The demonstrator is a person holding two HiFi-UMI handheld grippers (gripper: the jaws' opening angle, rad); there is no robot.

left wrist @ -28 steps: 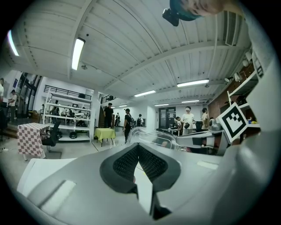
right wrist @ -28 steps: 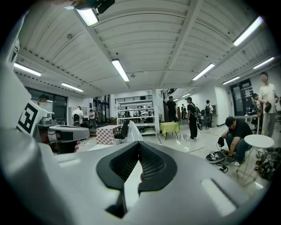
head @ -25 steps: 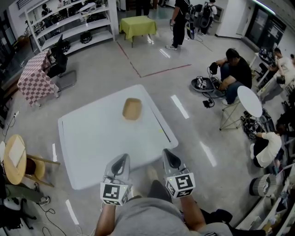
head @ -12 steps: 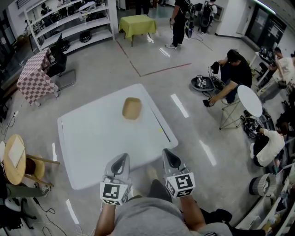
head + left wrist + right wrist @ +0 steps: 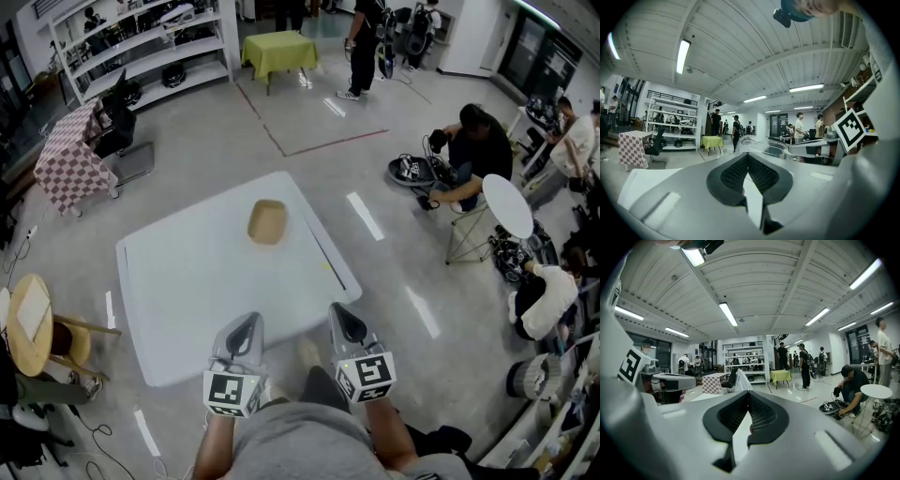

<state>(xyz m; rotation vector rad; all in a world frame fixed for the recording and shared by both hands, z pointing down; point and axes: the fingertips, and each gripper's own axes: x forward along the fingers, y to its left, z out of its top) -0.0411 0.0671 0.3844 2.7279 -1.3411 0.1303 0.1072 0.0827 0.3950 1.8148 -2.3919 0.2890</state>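
- We find the left gripper fully closed. In the left gripper view its ribbed pads meet at the tips and grip nothing.
- We find the right gripper in the same state. In the right gripper view its jaws are pressed together and hold nothing.
- Both grippers are held side by side just off the near edge of the desk, close to the person's body. Their tips point toward the desk and touch nothing.
- A tan bowl sits upright on the desk, near the far edge and well apart from both grippers. It is the only item on the desk.
- A yellow-green covered table stands beyond the desk's far edge.
- A table with a checkered cloth and an office chair stand beyond the desk's far left corner.
- A round wooden stool stands left of the desk.
- A small round white table stands right of the desk, and a crouching person is just beyond it.
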